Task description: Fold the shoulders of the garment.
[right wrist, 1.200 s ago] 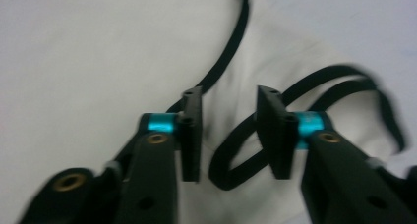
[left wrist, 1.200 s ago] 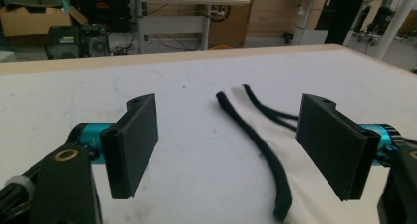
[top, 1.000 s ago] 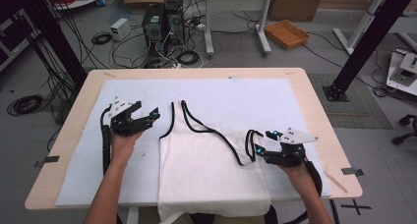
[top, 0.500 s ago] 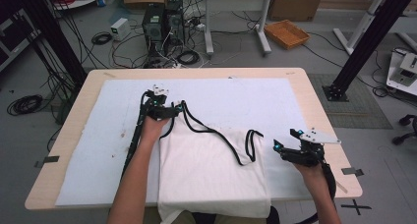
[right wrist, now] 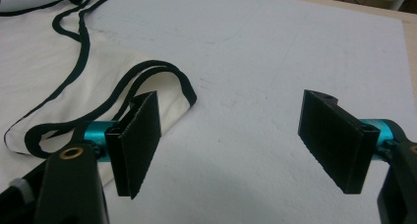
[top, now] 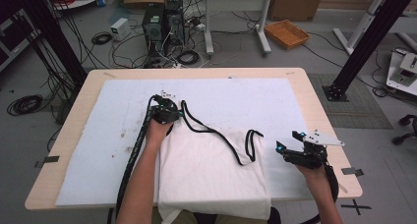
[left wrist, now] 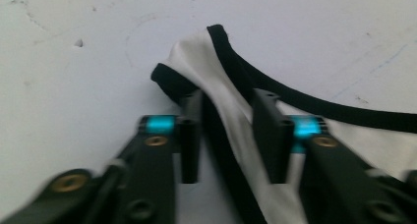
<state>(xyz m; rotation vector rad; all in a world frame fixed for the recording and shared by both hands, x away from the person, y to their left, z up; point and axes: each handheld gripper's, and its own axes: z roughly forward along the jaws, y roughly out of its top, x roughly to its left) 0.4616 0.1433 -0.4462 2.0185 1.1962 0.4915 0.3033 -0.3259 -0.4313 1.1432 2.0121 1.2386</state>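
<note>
A white tank top (top: 211,170) with black trim lies flat on the white mat (top: 275,101), its hem over the near table edge. My left gripper (top: 176,114) is down at the top's left shoulder strap (left wrist: 216,62). Its jaws have just been closing and now stand narrow on either side of the strap's fabric, with a little gap still showing, in the left gripper view (left wrist: 228,111). My right gripper (top: 287,145) is open above bare mat just right of the other strap loop (top: 251,145). In the right gripper view (right wrist: 228,135) that loop (right wrist: 152,86) lies past the left jaw.
The mat covers most of the wooden table (top: 314,101). Bare mat stretches behind and to the right of the top. A black cable (top: 135,150) trails from the left gripper along the forearm. Cables, computer cases and a desk stand on the floor beyond the far edge.
The left hand moved right from the mat's left part onto the strap and lowered, and its jaws narrowed around the fabric. The right hand shifted slightly right and stayed open.
</note>
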